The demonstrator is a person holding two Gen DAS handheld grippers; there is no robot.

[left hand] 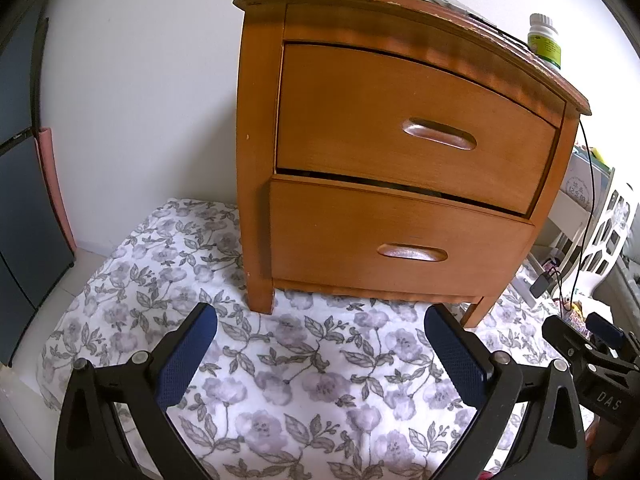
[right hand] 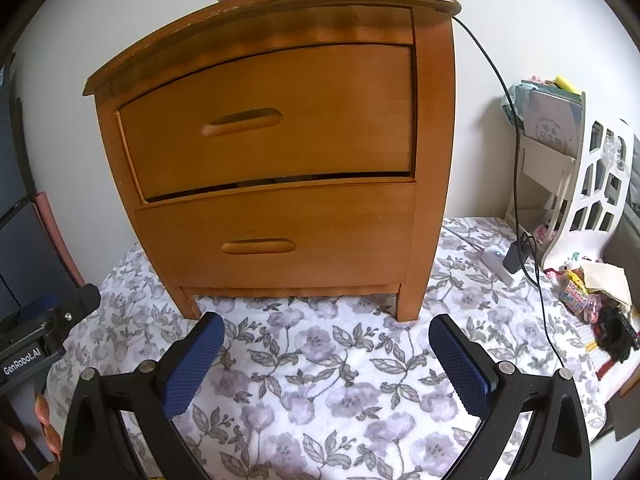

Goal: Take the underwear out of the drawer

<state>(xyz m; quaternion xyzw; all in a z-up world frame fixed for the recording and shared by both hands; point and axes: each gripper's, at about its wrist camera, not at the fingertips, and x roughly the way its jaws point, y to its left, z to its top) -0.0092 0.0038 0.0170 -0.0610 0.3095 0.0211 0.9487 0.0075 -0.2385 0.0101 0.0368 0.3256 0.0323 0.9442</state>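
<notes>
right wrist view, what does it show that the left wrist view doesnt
Only the right wrist view shows the pile of small toys and cloth on the floor at far right, and the left gripper's body labelled GenRobot.AI, held in a hand.

Only the left wrist view shows the whole white-capped bottle on the nightstand top, and the right gripper's body marked DAS.

Both show the wooden nightstand with the upper drawer and lower drawer closed or nearly so, the floral cloth, the white cut-out rack, and each camera's own jaws open: left gripper, right gripper. No underwear shows.
</notes>
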